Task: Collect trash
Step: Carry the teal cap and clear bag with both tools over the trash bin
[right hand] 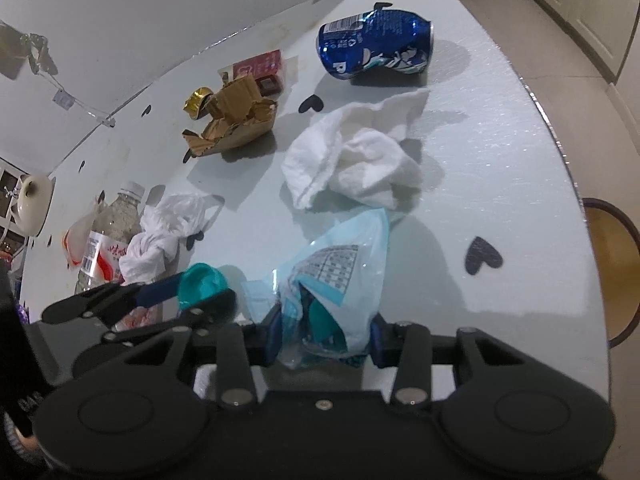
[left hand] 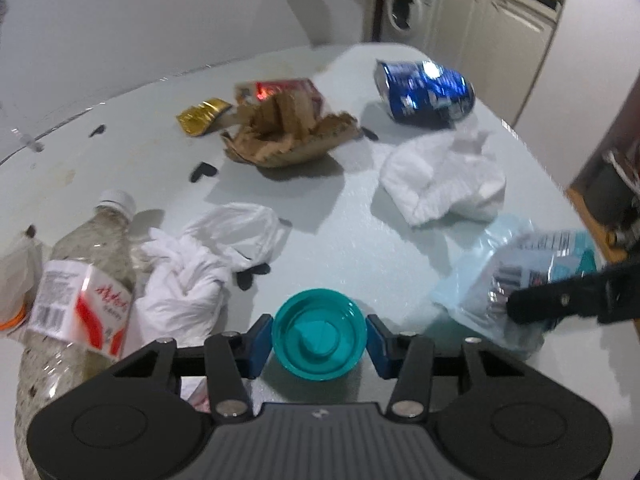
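Observation:
My left gripper [left hand: 319, 338] is shut on a teal plastic cap [left hand: 319, 334], held just above the white table [left hand: 352, 232]; it also shows in the right wrist view [right hand: 202, 286]. My right gripper [right hand: 325, 336] is shut on a light blue plastic wrapper [right hand: 340, 272], which also shows in the left wrist view [left hand: 516, 276]. On the table lie a crushed blue can [right hand: 374, 44], crumpled white tissue [right hand: 356, 156], torn cardboard [right hand: 234, 120], a gold foil wrapper [right hand: 197, 100], a red carton [right hand: 260, 68], a white plastic bag [right hand: 160, 236] and a clear bottle [left hand: 80, 288].
The table's right edge [right hand: 576, 184] drops to a tiled floor with a wooden stool [right hand: 612, 248]. A washing machine [left hand: 408, 4] and white cabinets [left hand: 500, 36] stand beyond the far end. A white wall [right hand: 140, 20] borders the table's left side. Black heart stickers [right hand: 482, 260] dot the tabletop.

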Tool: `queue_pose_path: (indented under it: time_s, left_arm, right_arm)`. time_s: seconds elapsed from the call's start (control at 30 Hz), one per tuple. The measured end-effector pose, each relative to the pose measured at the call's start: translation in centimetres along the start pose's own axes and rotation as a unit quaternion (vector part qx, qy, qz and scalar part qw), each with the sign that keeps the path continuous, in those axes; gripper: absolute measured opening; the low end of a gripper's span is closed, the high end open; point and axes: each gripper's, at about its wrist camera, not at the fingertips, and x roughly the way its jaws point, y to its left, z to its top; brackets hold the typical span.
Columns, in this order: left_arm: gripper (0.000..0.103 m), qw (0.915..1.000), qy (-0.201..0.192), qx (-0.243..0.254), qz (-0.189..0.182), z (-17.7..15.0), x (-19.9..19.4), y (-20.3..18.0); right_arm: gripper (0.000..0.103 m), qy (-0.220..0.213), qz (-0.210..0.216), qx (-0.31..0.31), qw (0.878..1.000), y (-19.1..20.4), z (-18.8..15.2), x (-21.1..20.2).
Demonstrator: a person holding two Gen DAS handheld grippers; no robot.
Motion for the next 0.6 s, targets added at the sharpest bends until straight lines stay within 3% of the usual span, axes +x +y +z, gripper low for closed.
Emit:
queue_pose_path:
  time_s: [0.3, 0.6]
  left_arm:
    - [0.05, 0.9954, -0.05, -0.078, 0.024, 0.6, -6.4, -1.0]
    - [0.05, 0.9891, -0.099, -0.097, 0.049, 1.5, -12.6, -7.1]
  right_arm:
    - [0.042, -0.063, -0.006, -0.029, 0.998, -0.3, -0.9, -4.6]
    - [0.043, -0.124, -0.004, -0.072, 0.99, -2.7, -2.1, -11.1]
